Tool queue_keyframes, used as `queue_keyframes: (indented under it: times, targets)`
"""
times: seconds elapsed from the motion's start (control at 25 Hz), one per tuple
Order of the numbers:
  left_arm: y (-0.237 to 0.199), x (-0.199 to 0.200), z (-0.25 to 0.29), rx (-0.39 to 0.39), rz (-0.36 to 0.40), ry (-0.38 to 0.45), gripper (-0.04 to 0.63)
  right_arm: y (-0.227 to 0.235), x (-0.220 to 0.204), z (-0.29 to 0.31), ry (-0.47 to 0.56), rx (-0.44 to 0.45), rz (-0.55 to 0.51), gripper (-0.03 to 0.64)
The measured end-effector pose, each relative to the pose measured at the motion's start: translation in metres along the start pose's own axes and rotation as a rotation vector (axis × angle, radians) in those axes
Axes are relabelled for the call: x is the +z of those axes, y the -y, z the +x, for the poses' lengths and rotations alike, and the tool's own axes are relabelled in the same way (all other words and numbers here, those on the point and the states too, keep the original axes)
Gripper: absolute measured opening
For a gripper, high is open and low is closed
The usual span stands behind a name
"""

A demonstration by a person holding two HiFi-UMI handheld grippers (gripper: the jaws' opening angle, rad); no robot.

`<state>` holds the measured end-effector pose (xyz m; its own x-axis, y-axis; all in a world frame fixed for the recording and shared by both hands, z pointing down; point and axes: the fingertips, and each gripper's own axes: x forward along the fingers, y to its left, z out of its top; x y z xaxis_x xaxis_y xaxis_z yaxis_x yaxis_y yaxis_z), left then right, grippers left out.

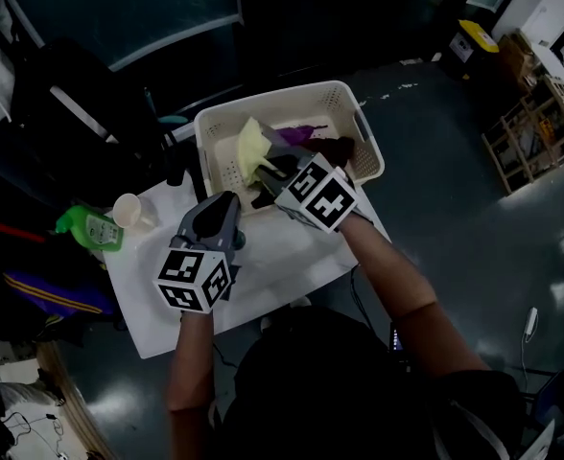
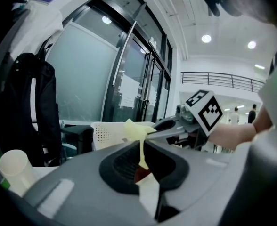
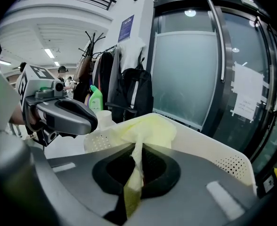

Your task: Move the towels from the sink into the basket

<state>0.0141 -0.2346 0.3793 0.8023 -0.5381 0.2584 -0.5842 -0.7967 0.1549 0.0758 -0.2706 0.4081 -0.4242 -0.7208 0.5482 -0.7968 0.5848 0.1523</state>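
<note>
Right gripper (image 1: 263,178) is clenched on the yellow towel (image 1: 250,147), which hangs long axis vertical from the jaws, its tail over the near-left corner inside the basket (image 1: 263,102) at the table's (image 1: 282,257) far edge. The purple towel (image 1: 296,134) and dark towel (image 1: 338,149) lie inside. Drop spot is straight below the right gripper, so probably just a release; the left gripper (image 1: 226,207), jaws together and empty, sits over the table just short of the basket's near wall, farther from the towel.

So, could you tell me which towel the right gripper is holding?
The yellow towel, pinched in the right gripper; the purple towel and dark towel lie free in the basket.
</note>
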Motion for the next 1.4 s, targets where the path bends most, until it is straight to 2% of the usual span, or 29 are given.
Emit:
queue_keyframes:
  times: [0.36,0.6,0.68,0.84,1.0,1.12,1.4]
  targets:
    - [-0.011,0.001,-0.007,0.048,-0.007,0.011,0.029,-0.008,0.001,0.010,-0.001,0.040,0.022,0.009]
    - [-0.017,0.002,-0.009,0.071,-0.012,0.016,0.029,-0.007,0.001,0.011,-0.001,0.020,0.012,0.013]
    - [-0.017,0.003,-0.009,0.075,-0.012,0.018,0.029,-0.005,0.002,0.012,-0.002,0.009,0.017,0.037]
    - [-0.015,0.005,-0.009,0.075,-0.011,0.018,0.029,-0.008,0.001,0.013,-0.012,0.020,0.030,0.160]
    - [-0.016,0.005,-0.010,0.076,-0.013,0.017,0.029,-0.011,0.005,0.012,0.001,0.032,0.030,0.186]
    - [-0.016,0.003,-0.011,0.079,-0.016,0.016,0.029,-0.013,0.008,0.010,0.020,0.035,0.030,0.157]
    - [-0.016,0.003,-0.014,0.084,-0.015,0.015,0.029,-0.009,0.014,0.001,0.074,-0.009,0.058,0.002]
